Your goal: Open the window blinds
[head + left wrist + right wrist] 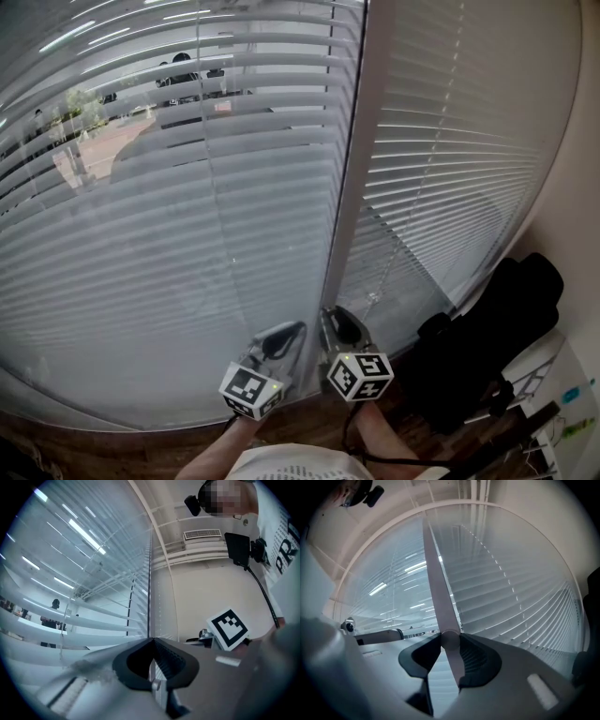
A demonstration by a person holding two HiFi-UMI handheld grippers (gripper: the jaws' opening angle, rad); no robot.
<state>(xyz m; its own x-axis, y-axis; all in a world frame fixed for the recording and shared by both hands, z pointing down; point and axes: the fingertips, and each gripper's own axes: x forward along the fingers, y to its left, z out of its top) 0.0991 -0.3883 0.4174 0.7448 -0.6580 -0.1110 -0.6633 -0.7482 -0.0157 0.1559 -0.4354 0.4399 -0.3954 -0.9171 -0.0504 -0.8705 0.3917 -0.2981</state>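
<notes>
Here, "PR" on shirt [287, 550]; right claw [450, 639] clamps wand [436, 583].

left gripper [151, 640]: level, fingers [176, 660] apparently together | right gripper [450, 637]: level, fingers clamped on wand [436, 573]

Black chair [497, 328] beside wall; air vent [202, 534] overhead.

White slats stripe the blinds [187, 234] from side to side, and we catch green and brick-red between them at ten o'clock. The wand [438, 588] is pale grey. Black-and-white square markers show on the left gripper [289, 330] and the right gripper [343, 324], and both have ribbed black pads. There's a black chair [487, 347] at four o'clock and brown woodgrain floor [94, 450] at seven.
</notes>
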